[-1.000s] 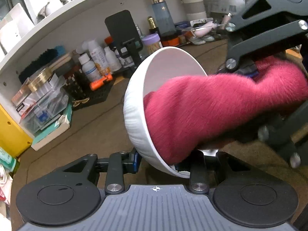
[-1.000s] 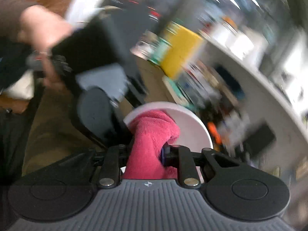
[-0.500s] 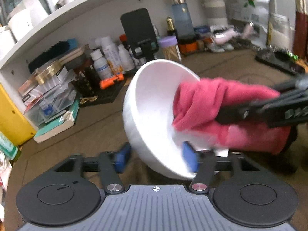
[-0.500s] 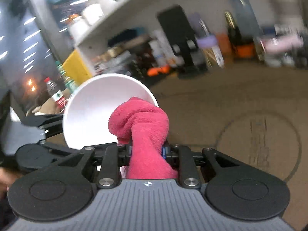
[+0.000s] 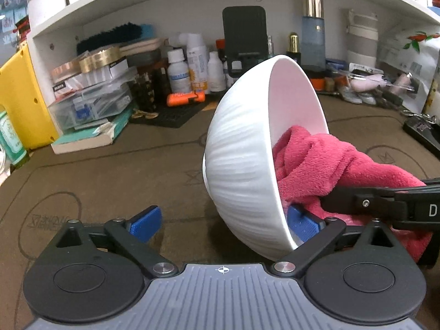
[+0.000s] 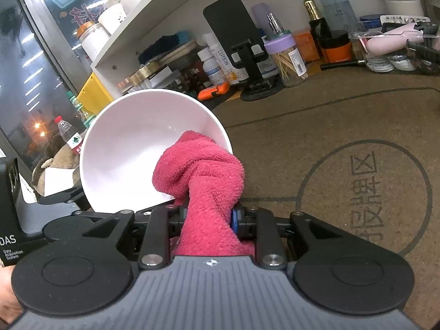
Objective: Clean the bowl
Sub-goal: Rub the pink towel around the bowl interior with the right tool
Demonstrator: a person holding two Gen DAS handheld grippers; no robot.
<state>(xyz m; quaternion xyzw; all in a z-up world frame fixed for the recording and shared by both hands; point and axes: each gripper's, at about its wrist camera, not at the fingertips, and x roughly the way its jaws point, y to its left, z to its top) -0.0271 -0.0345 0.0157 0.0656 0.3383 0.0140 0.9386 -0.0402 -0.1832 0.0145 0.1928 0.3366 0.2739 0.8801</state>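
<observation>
A white ribbed bowl (image 5: 247,165) is tipped on its side above the brown mat, its mouth facing right. My left gripper (image 5: 222,222) has its blue pads wide apart; the right pad (image 5: 302,224) sits inside the bowl's lower rim, the left pad (image 5: 145,224) stands clear of it. My right gripper (image 6: 209,220) is shut on a red-pink towel (image 6: 203,181), whose bunched end rests in the bowl (image 6: 132,154) near its right rim. The towel also shows in the left wrist view (image 5: 330,165), coming in from the right.
A brown mat (image 6: 343,137) covers the table. At the back under a white shelf stand bottles (image 5: 178,71), a black phone stand (image 5: 244,35), plastic boxes (image 5: 90,101) and an orange tool (image 5: 185,99). A yellow box (image 5: 16,96) is at the far left.
The bowl has turned so its mouth faces more to the right and its ribbed outside faces the left camera. The towel has drawn back from deep inside toward the rim. The left pads have spread apart.
</observation>
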